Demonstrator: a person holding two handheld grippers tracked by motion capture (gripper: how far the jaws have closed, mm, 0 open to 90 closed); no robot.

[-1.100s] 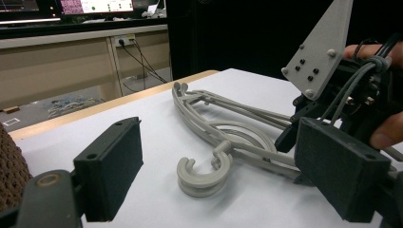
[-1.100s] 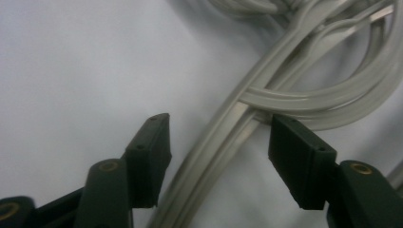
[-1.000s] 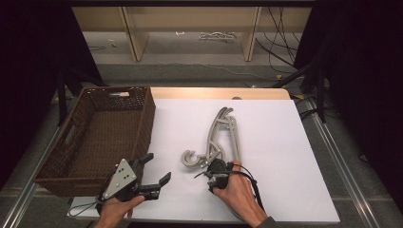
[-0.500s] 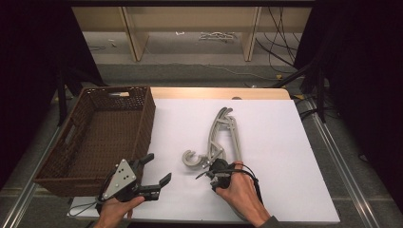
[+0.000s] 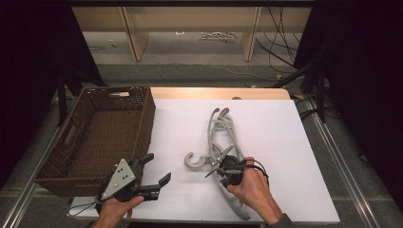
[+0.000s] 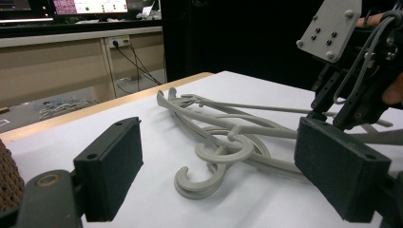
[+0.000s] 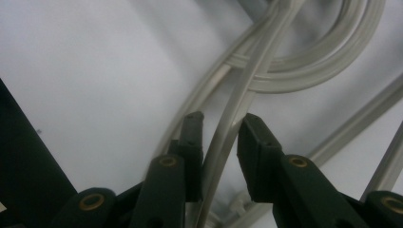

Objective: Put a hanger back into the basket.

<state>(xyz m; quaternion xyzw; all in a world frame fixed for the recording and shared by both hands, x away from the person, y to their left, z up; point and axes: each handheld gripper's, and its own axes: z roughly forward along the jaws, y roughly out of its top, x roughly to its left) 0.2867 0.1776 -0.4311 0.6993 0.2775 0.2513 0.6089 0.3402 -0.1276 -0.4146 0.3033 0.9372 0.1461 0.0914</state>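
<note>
Several grey plastic hangers (image 5: 219, 130) lie tangled on the white table top (image 5: 285, 142), their hooks (image 5: 195, 161) pointing left. My right gripper (image 5: 214, 170) sits low over the near end of the pile. Its jaws have just been closing, and in the right gripper view (image 7: 221, 126) one thin hanger bar (image 7: 240, 95) runs between the pads, which hug it closely. My left gripper (image 5: 158, 167) hovers near the table's front left, open and holding nothing. In the left gripper view (image 6: 223, 166) its wide jaws face the hangers (image 6: 223, 142) and the right gripper (image 6: 351, 95).
A brown wicker basket (image 5: 142, 118) stands at the table's left, just beyond my left gripper. The wooden table edge (image 5: 214, 92) runs along the back. Cables and shelf legs lie on the floor beyond, and dark curtains flank both sides.
My right gripper has narrowed its jaws around a hanger bar and shifted slightly. The left gripper has stayed where it was.
</note>
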